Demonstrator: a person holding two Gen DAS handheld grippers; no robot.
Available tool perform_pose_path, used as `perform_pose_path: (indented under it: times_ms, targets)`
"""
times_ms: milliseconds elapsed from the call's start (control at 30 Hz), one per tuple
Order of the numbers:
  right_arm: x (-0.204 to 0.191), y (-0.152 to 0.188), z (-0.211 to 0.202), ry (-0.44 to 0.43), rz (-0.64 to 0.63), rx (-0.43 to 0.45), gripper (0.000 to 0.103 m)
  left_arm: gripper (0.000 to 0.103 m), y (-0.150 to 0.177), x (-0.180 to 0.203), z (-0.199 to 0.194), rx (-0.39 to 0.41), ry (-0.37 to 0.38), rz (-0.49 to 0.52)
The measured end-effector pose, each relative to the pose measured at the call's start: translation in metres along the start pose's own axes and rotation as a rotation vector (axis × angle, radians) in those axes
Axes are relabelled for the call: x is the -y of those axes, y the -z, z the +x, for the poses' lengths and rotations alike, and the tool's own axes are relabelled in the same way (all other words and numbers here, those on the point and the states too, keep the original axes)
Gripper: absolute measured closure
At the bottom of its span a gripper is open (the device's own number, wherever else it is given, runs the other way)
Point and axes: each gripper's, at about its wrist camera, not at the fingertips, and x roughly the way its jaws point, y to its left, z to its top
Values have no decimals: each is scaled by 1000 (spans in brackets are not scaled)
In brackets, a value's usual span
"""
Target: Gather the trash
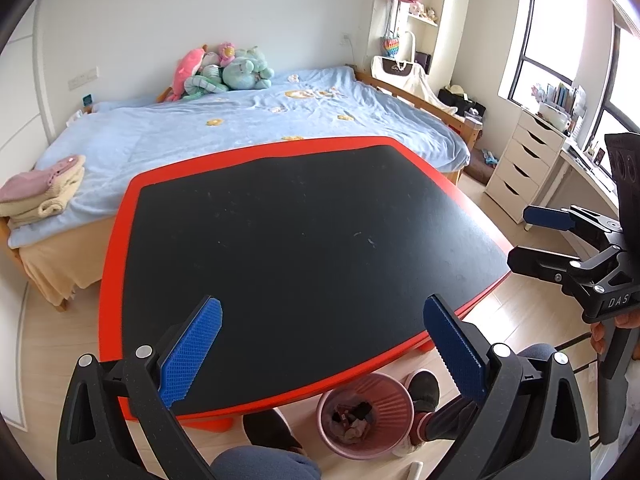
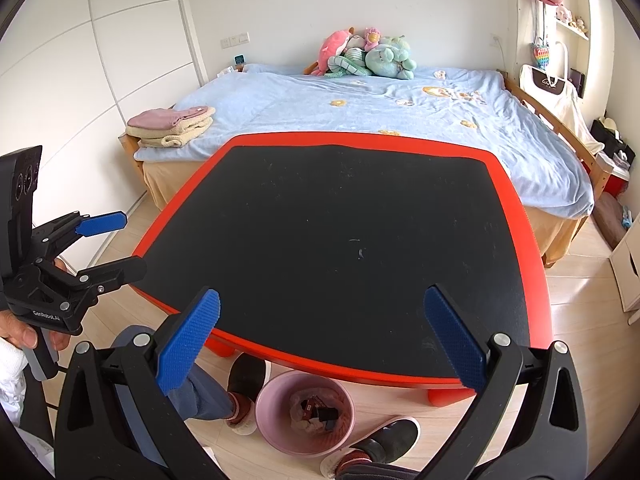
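Currently both handheld grippers hover above the near edge of a low table [image 1: 120, 240] that has a red rim and a black top, and both stand with their blue-padded jaws spread wide and nothing between them. Seen from its own camera, the left gripper [image 1: 322, 354] looks across the tabletop toward a bed [image 1: 240, 128] on the far side; the right gripper [image 2: 320, 346] has almost the same outlook and sits to the right of its partner, just off the table's right edge. No loose trash shows on the black surface, only faint scuffs and a small pale mark near the middle, too small to tell whether it is litter. What trash can be seen already lies inside a pink wastebasket [image 1: 366, 418], which stands on the wooden floor below the near edge of the table, between the person's two slippered feet. It holds dark and reddish scraps over something pale. The relation that matters is vertical: the basket lies beneath and slightly nearer than both grippers, with its round mouth facing straight up. It appears a little right of centre in the left camera and a little left of centre in the right one, so it sits roughly between the two hands, neither clearly closer. Judging by this, the collecting looks largely finished.
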Motion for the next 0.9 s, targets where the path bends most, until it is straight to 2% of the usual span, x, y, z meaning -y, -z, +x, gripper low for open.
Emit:
perform_pose_path:
  times_ms: [900]
  targets:
    - [0,0,0,1,0,1,3,6,2,1,0,1,6,1]
